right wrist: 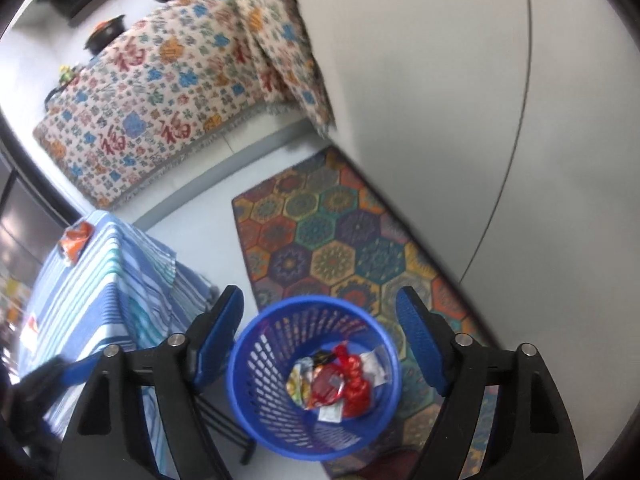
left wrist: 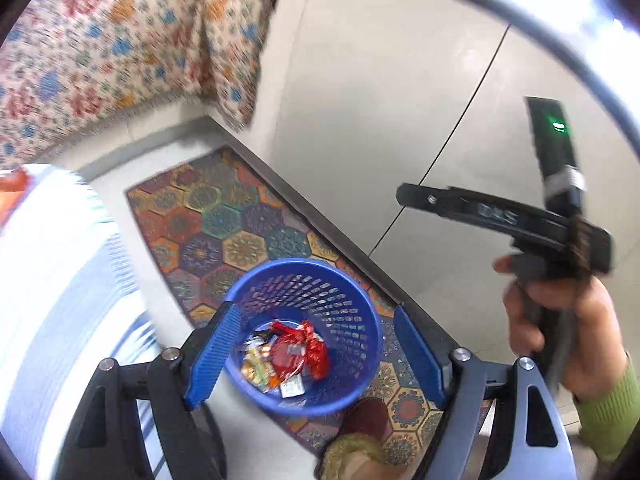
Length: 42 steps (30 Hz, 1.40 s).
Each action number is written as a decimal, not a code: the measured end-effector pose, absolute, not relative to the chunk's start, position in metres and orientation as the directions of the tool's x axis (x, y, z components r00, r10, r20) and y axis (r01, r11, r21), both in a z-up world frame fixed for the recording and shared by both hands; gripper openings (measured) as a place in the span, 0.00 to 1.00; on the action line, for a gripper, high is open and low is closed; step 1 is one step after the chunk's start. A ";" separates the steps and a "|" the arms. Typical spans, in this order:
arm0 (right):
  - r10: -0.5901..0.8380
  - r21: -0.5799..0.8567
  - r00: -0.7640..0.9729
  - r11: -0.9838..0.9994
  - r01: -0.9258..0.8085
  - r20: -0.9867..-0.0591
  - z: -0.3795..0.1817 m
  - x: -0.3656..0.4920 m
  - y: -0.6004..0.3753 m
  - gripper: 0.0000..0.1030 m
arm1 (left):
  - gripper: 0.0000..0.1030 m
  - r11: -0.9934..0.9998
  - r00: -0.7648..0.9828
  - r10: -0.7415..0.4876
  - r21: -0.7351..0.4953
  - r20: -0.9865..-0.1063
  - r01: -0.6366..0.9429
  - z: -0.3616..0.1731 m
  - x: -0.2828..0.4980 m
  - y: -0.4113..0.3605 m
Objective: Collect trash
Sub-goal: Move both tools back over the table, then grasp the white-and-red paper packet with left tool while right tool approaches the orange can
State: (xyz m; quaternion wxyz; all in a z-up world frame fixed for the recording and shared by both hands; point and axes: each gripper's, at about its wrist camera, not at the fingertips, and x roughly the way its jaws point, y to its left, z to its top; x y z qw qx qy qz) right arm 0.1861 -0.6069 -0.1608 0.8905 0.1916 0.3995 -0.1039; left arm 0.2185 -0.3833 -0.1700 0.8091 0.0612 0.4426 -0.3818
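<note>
Left gripper [left wrist: 316, 350] and right gripper [right wrist: 320, 344]: jaws spread wide, nothing gripped; blue basket [right wrist: 256, 400] seen at 6 o'clock, wrappers [right wrist: 340, 384] inside.

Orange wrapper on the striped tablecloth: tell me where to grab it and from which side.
Take the orange wrapper by its crumpled raised top, coming from above with an open claw. It lies near the corner of the striped tablecloth, with no upright side to pinch, so the crinkled folds look like the only real purchase. It is small and blurred, so judge the folds up close.
</note>
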 end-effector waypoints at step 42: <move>0.132 0.037 0.577 0.984 -0.172 -0.806 -0.192 0.226 -0.210 0.97 | 0.80 0.897 0.547 -0.233 0.040 -0.804 0.441 -0.190 0.339 0.048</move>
